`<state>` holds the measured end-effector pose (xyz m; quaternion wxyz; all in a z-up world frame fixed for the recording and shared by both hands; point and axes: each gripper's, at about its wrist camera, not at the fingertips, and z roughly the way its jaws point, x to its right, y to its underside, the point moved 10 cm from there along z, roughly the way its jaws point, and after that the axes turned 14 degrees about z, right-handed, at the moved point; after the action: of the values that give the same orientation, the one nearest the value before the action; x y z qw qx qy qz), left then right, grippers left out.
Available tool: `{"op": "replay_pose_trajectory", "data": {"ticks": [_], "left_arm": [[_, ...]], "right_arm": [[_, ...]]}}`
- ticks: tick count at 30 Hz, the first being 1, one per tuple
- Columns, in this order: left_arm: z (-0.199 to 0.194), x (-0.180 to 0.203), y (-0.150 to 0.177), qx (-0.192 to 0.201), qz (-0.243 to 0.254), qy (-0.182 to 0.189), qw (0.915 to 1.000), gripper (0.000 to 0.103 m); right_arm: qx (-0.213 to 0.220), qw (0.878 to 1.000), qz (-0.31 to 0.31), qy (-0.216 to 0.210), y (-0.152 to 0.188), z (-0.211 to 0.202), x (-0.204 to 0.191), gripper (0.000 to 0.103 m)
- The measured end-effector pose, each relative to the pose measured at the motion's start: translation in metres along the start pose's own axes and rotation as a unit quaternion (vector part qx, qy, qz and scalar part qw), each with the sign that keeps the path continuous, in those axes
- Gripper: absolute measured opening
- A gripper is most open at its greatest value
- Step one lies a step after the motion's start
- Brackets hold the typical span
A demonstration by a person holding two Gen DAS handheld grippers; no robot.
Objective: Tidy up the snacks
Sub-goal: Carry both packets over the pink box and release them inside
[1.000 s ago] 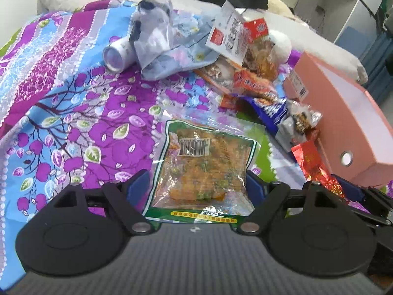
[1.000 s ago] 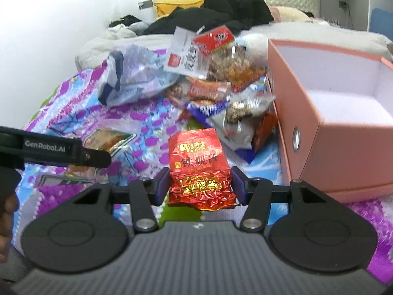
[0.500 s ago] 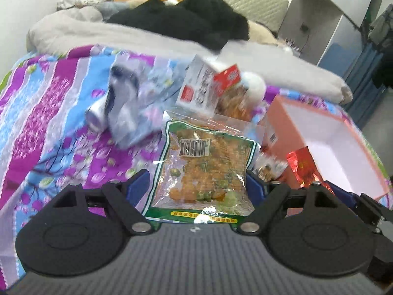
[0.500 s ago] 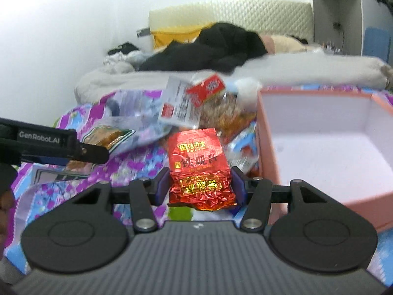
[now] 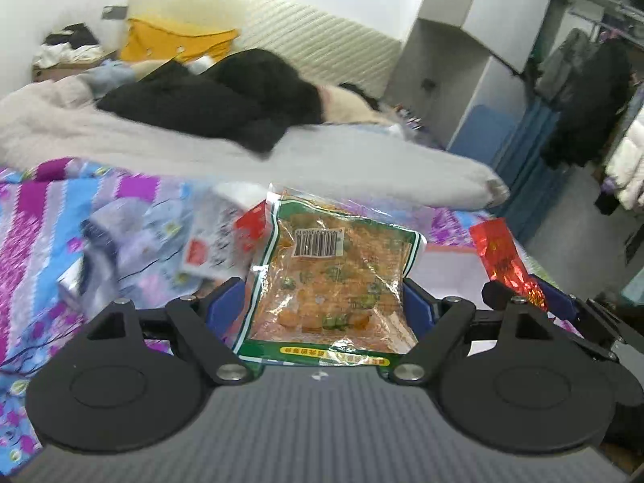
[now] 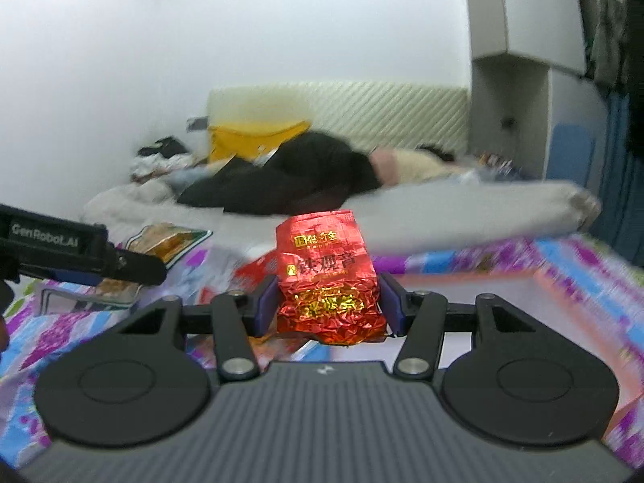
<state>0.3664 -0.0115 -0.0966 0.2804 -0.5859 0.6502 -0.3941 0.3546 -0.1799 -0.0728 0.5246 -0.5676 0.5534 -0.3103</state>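
My left gripper (image 5: 324, 302) is shut on a clear green-edged snack bag (image 5: 334, 277) of orange pieces, held up in the air above the bedspread. My right gripper (image 6: 328, 302) is shut on a red foil tea packet (image 6: 326, 277), held above the near edge of the pink box (image 6: 563, 281). The red packet (image 5: 503, 257) also shows at the right of the left wrist view, and the green-edged bag (image 6: 169, 241) with the left gripper shows at the left of the right wrist view. The box's white inside (image 5: 446, 269) lies behind the green-edged bag.
More snack packets (image 5: 217, 241) and a crumpled bluish plastic bag (image 5: 133, 241) lie on the purple floral bedspread (image 5: 32, 221). A grey duvet (image 5: 342, 161) and dark clothes (image 5: 225, 108) lie behind. A wardrobe (image 5: 463, 52) stands at the right.
Both grippers have lifted their packets off the bed and tilted upward, so the views show the headboard and wall. The right gripper has moved over the pink box.
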Motion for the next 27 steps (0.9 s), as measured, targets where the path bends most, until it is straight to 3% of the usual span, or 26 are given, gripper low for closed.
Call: {"op": "replay_pose_trajectory", "data": {"ticks": [5, 12, 18, 27], "left_arm": [[0.014, 0.038, -0.02, 0.009, 0.012, 0.028, 0.9995, 0.085], [0.048, 0.086, -0.018, -0.008, 0.025, 0.065, 0.9975, 0.085], [0.091, 0.124, 0.004, -0.045, 0.036, 0.095, 0.9938, 0.085], [0.149, 0.153, 0.038, -0.101, 0.063, 0.102, 0.9876, 0.084]], "right_arm": [[0.024, 0.999, 0.003, 0.027, -0.024, -0.004, 0.03, 0.056], [0.03, 0.997, 0.001, 0.078, -0.025, -0.007, 0.08, 0.056], [-0.009, 0.992, 0.032, 0.12, -0.003, 0.005, 0.131, 0.056], [-0.083, 0.983, 0.049, 0.157, 0.048, 0.029, 0.176, 0.056]]}}
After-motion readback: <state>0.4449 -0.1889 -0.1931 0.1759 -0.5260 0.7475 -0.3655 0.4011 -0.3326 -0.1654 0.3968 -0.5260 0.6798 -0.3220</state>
